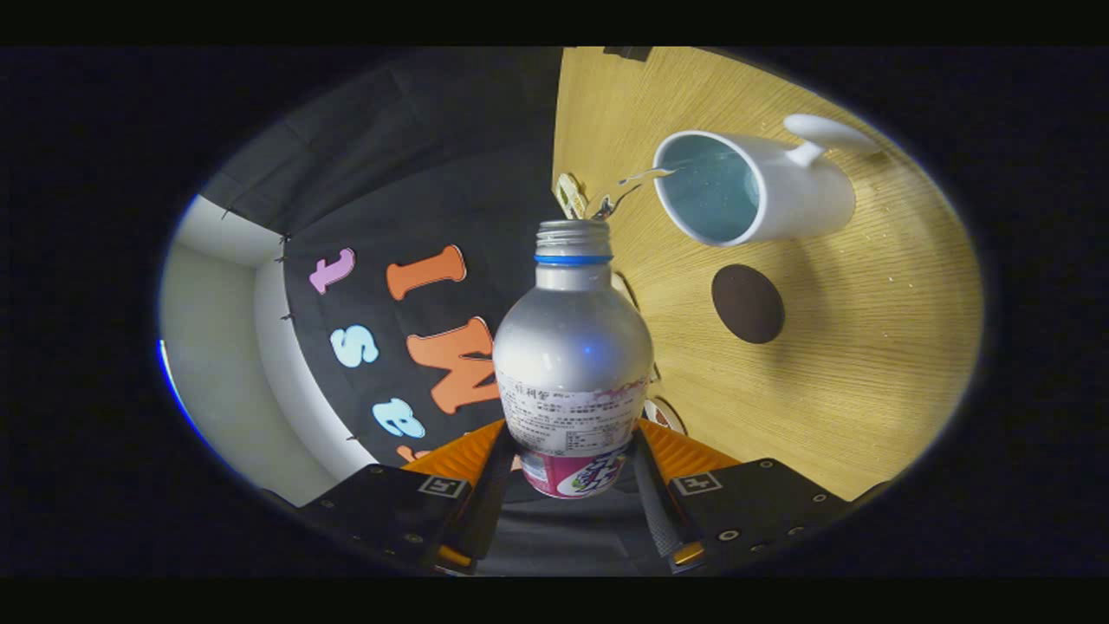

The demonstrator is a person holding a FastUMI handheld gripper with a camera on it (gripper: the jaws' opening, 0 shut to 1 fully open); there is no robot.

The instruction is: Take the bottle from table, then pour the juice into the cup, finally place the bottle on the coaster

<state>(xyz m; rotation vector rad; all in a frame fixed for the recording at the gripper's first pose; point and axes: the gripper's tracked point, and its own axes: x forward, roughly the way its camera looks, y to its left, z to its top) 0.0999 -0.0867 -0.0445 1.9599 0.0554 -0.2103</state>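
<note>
A: Gripper view, quick. What's the gripper (573,472) doing?

B: Clenched on the silver metal bottle with a blue neck ring and a printed paper label (573,364). Both fingers press its lower body, one on each side. Cap is off, threaded mouth open.

A: Bottle tilted?

B: Yes, the whole view is rolled, so the light wooden table (849,399) stands on edge. The bottle mouth points toward the white ceramic mug with a pale blue inside (752,186). A thin stream of liquid runs from the mouth to the mug's rim.

A: So mid-pour, I'd judge. Coaster?

B: Round dark brown coaster (748,303), bare, on the table just beside the mug, between mug and bottle.

A: Risks?

B: The stream reaches the mug right at its rim, not the middle. A small wobble or less tilt could drop juice on the table. There are specks on the wood past the mug, maybe droplets, can't tell.

A: Anything else?

B: The grip sits low on the smooth body. Tilt further and the bottle could slip or pivot. Also the coaster is close to the mug, so setting down could knock it.
</note>
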